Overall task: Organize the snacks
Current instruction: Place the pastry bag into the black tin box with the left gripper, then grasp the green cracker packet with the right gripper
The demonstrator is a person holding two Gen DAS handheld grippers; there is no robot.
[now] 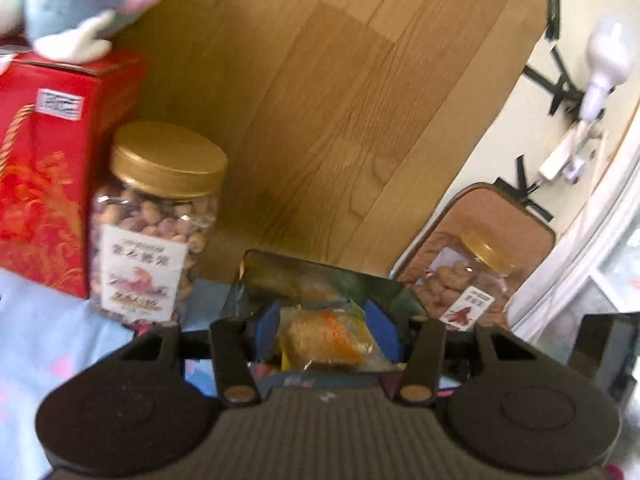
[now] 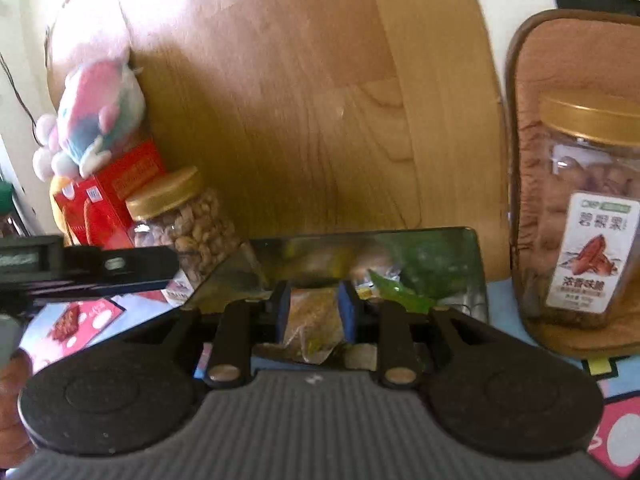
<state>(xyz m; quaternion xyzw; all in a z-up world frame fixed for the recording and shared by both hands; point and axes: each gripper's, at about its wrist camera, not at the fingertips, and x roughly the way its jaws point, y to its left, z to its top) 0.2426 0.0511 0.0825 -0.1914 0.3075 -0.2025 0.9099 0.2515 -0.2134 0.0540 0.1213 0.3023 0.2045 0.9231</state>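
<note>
A dark shiny tin box [image 1: 320, 276] with wrapped snacks inside stands against the wooden board; it also shows in the right wrist view [image 2: 440, 256]. My left gripper [image 1: 326, 330] has its blue pads on either side of a clear-wrapped orange and white snack [image 1: 328, 338] over the box. My right gripper [image 2: 314, 310] is shut on a brownish wrapped snack [image 2: 314, 320] at the box's front edge. A green wrapper [image 2: 400, 296] lies in the box.
A peanut jar with gold lid [image 1: 152, 220] stands beside a red gift box [image 1: 44, 176] topped by a plush toy [image 1: 84, 0]. A pecan jar [image 2: 588, 216] sits before a brown cushion [image 2: 568, 60]. A wooden board [image 1: 328, 100] stands behind.
</note>
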